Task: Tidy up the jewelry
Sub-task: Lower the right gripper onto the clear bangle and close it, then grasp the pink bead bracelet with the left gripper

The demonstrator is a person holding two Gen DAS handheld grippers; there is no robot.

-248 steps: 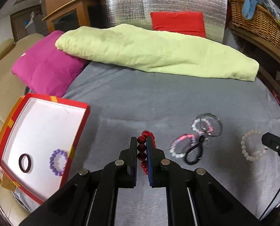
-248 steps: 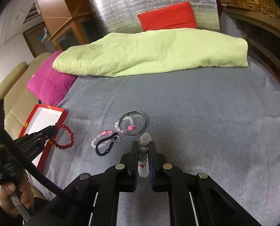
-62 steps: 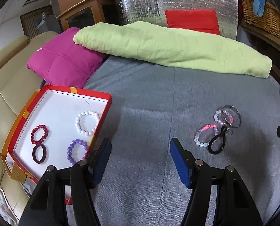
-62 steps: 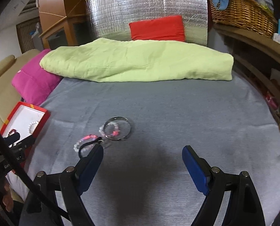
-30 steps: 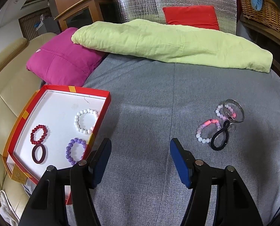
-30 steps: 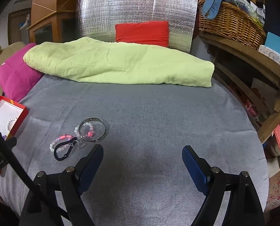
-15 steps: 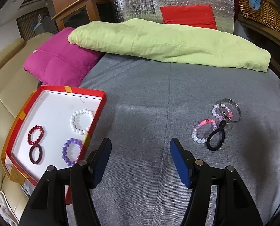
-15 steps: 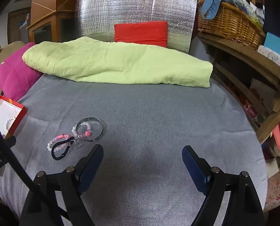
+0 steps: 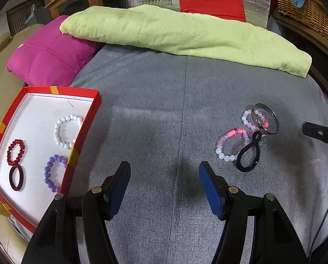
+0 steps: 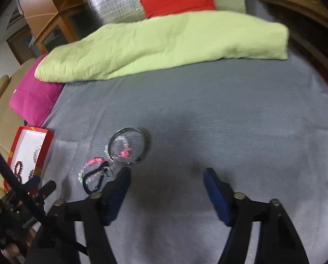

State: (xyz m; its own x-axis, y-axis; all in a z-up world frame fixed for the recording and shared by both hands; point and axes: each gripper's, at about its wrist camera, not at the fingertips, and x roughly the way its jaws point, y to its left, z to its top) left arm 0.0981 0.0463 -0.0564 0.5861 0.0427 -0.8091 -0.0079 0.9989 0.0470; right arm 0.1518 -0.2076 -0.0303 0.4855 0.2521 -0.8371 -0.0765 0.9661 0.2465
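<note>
1. Left tongs [image 9: 162, 171] spread, empty, over the grey bed [image 9: 164, 101].
2. Right tongs [image 10: 166, 177] closing, nothing between them.
3. Loose bracelets [image 9: 245, 136] lie right; four pieces sit in the red tray [image 9: 84, 129].

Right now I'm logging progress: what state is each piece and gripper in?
Red box: open, four bracelets inside.
Clear bangle: loose on the bed, over a pale bead bracelet.
Black hair tie: on the bed, unsorted.
Left gripper: open, empty.
Right gripper: closing, nothing between.
</note>
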